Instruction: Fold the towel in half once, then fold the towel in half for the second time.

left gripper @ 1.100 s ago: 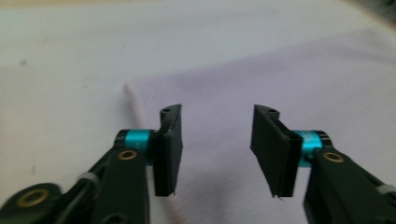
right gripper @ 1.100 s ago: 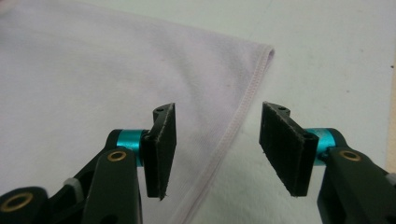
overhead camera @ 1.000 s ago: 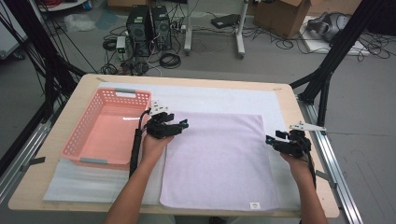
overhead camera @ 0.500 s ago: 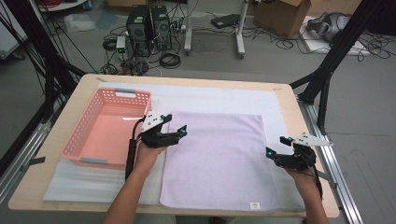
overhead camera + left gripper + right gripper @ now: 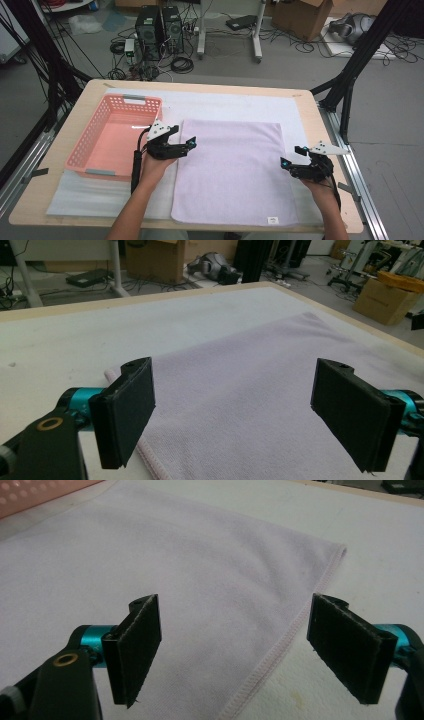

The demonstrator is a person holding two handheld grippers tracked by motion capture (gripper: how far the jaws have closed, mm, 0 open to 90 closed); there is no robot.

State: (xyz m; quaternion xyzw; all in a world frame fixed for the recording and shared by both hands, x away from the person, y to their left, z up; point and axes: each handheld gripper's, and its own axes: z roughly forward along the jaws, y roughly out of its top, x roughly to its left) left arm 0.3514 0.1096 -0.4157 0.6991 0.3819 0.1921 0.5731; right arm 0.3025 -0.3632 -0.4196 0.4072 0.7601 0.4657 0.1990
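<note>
A lilac towel [image 5: 230, 170] lies flat on the white mat [image 5: 235, 105]. My left gripper [image 5: 189, 145] hovers at the towel's left edge, pointing right. Its jaws have just been opening and stand wide apart. In the left gripper view the left gripper [image 5: 235, 390] holds nothing, and the towel [image 5: 250, 390] with its hemmed edge lies below the gap. My right gripper [image 5: 291, 156] is at the towel's right edge, pointing left. Its jaws have also just been opening. In the right gripper view the right gripper [image 5: 235, 640] is open over the towel's hem [image 5: 270, 665], with nothing pinched.
A pink plastic basket [image 5: 85, 150] stands on the mat to the left of my left hand, and its wall [image 5: 40, 495] also appears in the right gripper view. The wooden table edge [image 5: 330, 150] runs just right of my right hand. Cables and boxes lie on the floor beyond.
My left hand has slid toward the near side along the towel's left edge. My right hand has shifted slightly nearer. The towel lies as before.
</note>
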